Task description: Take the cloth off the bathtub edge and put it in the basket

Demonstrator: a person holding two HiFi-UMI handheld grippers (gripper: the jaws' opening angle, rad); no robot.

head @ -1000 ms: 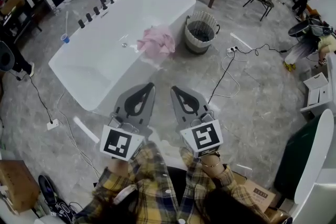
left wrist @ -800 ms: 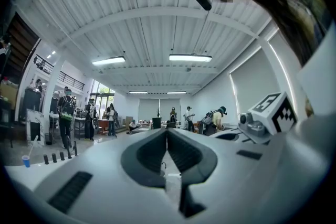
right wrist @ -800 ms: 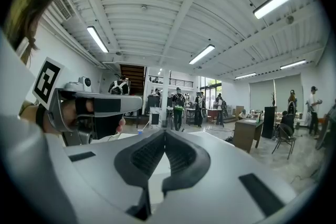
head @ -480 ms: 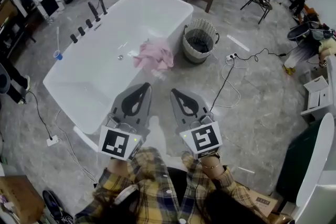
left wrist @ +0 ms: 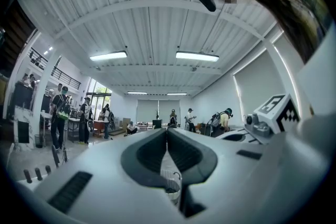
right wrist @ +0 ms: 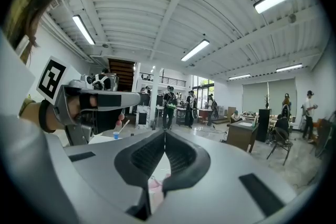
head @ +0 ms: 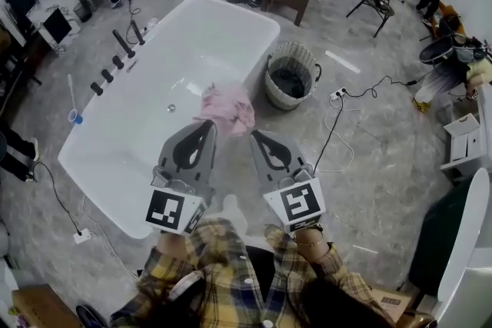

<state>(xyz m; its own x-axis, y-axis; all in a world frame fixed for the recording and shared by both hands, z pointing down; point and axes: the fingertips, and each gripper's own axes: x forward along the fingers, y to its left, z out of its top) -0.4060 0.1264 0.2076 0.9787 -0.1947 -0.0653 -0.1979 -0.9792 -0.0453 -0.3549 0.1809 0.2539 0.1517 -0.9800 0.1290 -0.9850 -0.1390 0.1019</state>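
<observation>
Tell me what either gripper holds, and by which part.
Nothing. The left gripper and right gripper are both shut and empty; the pink cloth lies on the bathtub edge.

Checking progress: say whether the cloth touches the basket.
Apart. Head view shows the pink cloth on the bathtub edge, with floor between it and the basket.

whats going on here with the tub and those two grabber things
A person in a plaid shirt holds a two-jaw tool in each hand. The left tool and the right tool are both shut and empty, pointed toward a white bathtub. A pink cloth lies draped over the tub's edge, not yet grabbed. The basket stands on the floor right beside that edge, with no cloth in it.
</observation>
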